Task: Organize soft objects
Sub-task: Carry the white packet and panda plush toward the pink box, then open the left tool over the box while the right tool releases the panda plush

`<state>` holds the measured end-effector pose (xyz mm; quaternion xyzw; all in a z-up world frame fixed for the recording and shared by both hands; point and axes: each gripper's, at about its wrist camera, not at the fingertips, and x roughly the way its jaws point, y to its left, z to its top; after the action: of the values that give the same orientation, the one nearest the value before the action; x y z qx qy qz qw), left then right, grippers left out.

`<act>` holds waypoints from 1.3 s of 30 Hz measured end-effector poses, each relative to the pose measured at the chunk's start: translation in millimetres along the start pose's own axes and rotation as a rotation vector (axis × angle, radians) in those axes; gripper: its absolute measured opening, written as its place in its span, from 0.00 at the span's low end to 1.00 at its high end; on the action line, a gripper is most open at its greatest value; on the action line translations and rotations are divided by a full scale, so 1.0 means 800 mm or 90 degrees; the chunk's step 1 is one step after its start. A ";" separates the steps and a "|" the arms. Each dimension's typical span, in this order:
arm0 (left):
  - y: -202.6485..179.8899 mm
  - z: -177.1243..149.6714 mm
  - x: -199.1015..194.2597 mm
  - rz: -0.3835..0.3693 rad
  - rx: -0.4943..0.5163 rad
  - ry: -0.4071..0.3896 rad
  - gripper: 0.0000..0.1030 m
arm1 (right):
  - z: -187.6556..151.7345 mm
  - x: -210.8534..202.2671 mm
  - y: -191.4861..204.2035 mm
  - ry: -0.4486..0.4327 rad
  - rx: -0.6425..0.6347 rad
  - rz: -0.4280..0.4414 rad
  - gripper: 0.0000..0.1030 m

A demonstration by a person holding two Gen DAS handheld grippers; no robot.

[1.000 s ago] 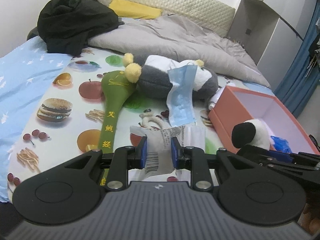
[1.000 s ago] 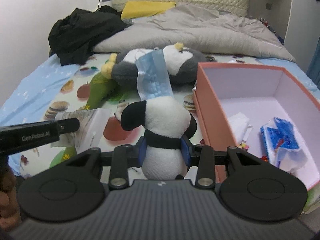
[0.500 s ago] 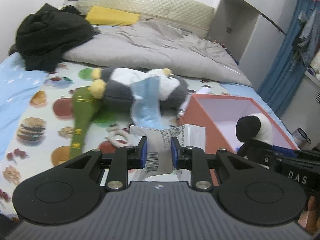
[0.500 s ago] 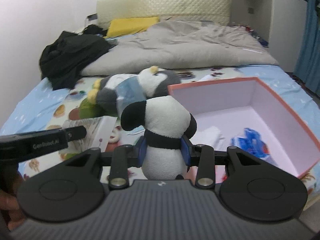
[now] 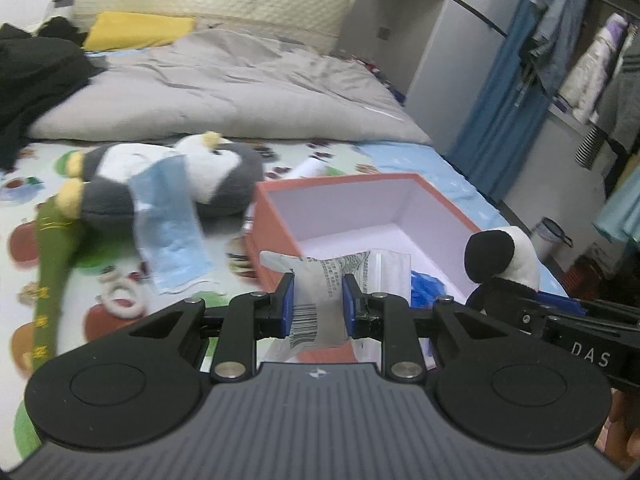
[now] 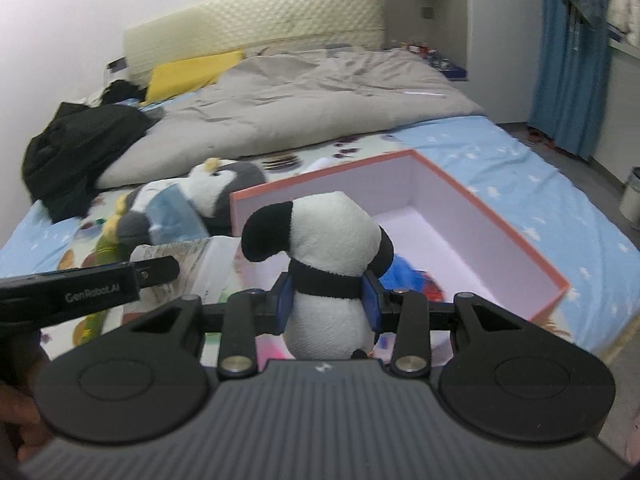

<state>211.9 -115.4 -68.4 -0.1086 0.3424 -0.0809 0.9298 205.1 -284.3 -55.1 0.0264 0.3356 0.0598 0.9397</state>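
Panda plush [image 6: 332, 264] clamped in right tongs [image 6: 327, 305]; left tongs [image 5: 318, 300] pinch wipes packet [image 5: 320, 292]. Risk: release short of box [image 5: 276, 236] rim at 12 o'clock, items spilling onto bed.

The right gripper [image 6: 327, 306] clamps a small panda plush [image 6: 324, 256] at its waist. Just beyond it lies the open pink box [image 6: 500, 236] on the bed [image 6: 540, 184]. To its left, the left gripper [image 6: 160, 270] holds a white packet [image 6: 200, 256], with a penguin plush [image 6: 216, 192] farther off.
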 end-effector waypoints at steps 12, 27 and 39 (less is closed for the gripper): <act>-0.033 0.053 0.088 -0.031 0.036 0.027 0.27 | 0.042 0.057 -0.062 0.007 0.045 -0.041 0.39; -0.045 0.124 0.237 -0.030 0.069 0.108 0.27 | 0.096 0.193 -0.095 0.085 0.052 0.001 0.39; -0.040 0.121 0.282 -0.017 0.071 0.140 0.39 | 0.090 0.231 -0.110 0.119 0.051 -0.005 0.42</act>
<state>442.5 -182.3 -127.9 -0.0520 0.4360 -0.1235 0.8899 401.2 -348.5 -123.5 0.0573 0.4237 0.0449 0.9029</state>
